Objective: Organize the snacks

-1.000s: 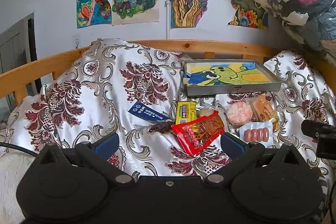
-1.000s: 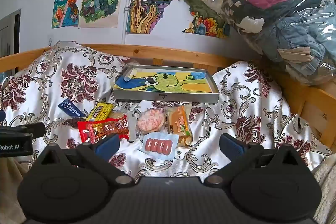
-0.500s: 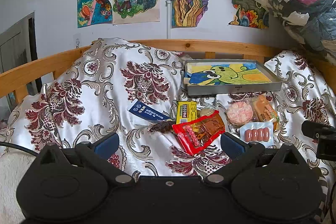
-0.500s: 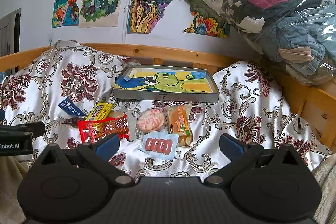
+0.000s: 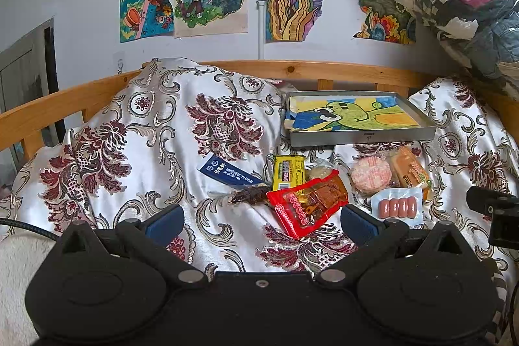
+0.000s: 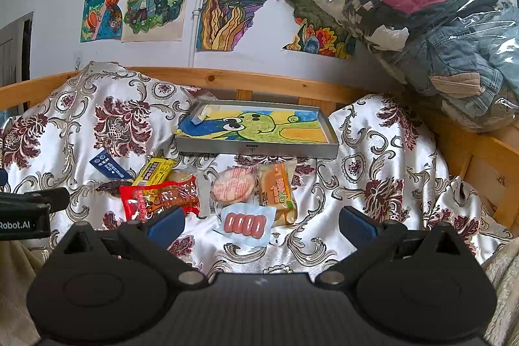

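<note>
Holding both grippers, left [image 5: 259, 224] and right [image 6: 261, 224], spread wide and empty, we see nothing changed since earlier: snacks [image 6: 241, 185] still lie clustered on the bedspread [image 6: 373, 151], near the tray [image 6: 256, 148].

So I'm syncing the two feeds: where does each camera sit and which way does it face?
Left wrist: on the left gripper, facing the bed's snacks; own open fingers show, other gripper at right edge.
Right wrist: on the right gripper, same direction, further right; open fingers show.
Shared: red snack packet, sausage pack, metal tray.
</note>
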Available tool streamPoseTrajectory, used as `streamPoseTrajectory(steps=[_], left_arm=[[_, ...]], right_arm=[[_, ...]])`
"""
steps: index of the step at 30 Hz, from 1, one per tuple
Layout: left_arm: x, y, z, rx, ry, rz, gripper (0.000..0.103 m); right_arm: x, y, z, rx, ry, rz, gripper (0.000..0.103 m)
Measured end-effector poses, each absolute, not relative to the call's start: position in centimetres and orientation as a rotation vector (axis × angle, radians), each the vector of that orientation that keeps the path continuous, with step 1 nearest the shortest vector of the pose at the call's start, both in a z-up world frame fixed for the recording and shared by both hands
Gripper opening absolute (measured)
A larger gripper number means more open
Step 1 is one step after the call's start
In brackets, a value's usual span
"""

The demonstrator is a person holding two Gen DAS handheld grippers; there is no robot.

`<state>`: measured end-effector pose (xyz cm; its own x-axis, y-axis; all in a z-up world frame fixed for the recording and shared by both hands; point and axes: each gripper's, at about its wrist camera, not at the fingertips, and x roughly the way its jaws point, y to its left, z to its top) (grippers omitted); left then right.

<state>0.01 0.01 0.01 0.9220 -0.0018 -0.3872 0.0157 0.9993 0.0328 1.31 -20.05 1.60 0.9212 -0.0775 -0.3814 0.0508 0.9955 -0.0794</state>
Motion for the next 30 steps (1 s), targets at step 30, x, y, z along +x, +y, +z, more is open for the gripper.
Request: streamPoseTrajectory(steps=[30], left_arm=[[1.4, -0.7, -0.2, 0.067, 0.477, -0.030, 0.102]], right_arm=[[3.3, -20.3, 1.5, -0.055, 0.518, -0.076, 0.103]])
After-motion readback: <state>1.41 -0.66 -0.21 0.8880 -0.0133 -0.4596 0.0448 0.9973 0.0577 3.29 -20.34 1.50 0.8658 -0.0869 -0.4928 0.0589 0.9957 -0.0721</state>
